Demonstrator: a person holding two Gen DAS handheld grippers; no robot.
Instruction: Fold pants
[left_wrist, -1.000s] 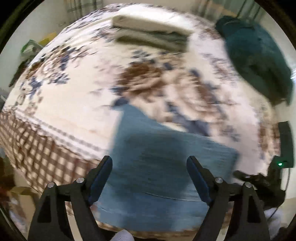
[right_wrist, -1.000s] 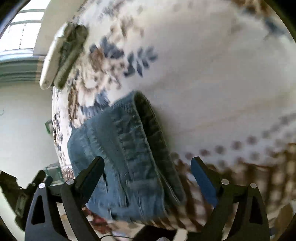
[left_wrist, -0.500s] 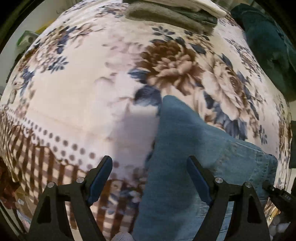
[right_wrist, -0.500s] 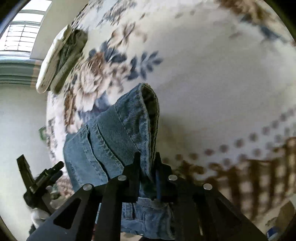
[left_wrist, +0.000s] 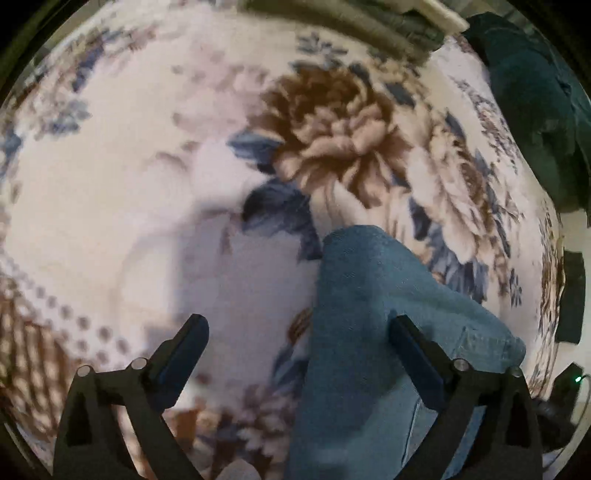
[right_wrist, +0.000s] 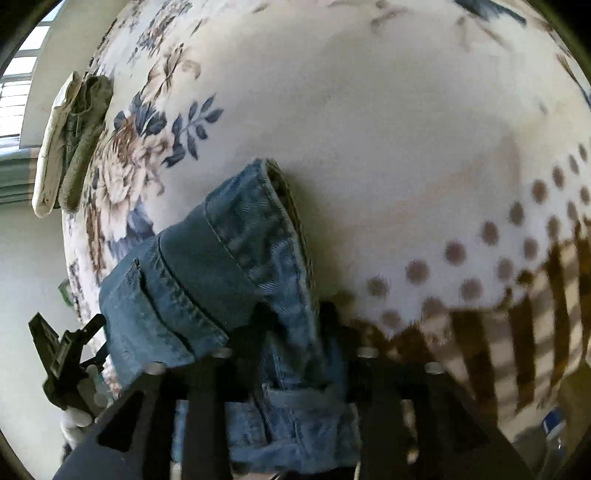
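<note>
A pair of blue jeans (left_wrist: 373, 332) lies folded on a floral bedspread (left_wrist: 129, 192) near the bed's front edge. My left gripper (left_wrist: 299, 354) is open, its fingers on either side of the jeans' left edge, holding nothing. In the right wrist view my right gripper (right_wrist: 291, 321) is shut on the jeans (right_wrist: 229, 251) at the waistband end, where the denim is bunched and lifted between the fingers. The left gripper (right_wrist: 62, 354) also shows in that view, at the far left beyond the jeans.
A stack of folded cream and olive clothes (left_wrist: 369, 18) lies at the bed's far side, also seen in the right wrist view (right_wrist: 70, 140). A dark green garment (left_wrist: 535, 110) lies at the right. The checked bedspread border (right_wrist: 517, 332) hangs over the front edge.
My right gripper has closed on the jeans' waistband end and lifted it. My left gripper has moved left and closer to the bed, staying open.
</note>
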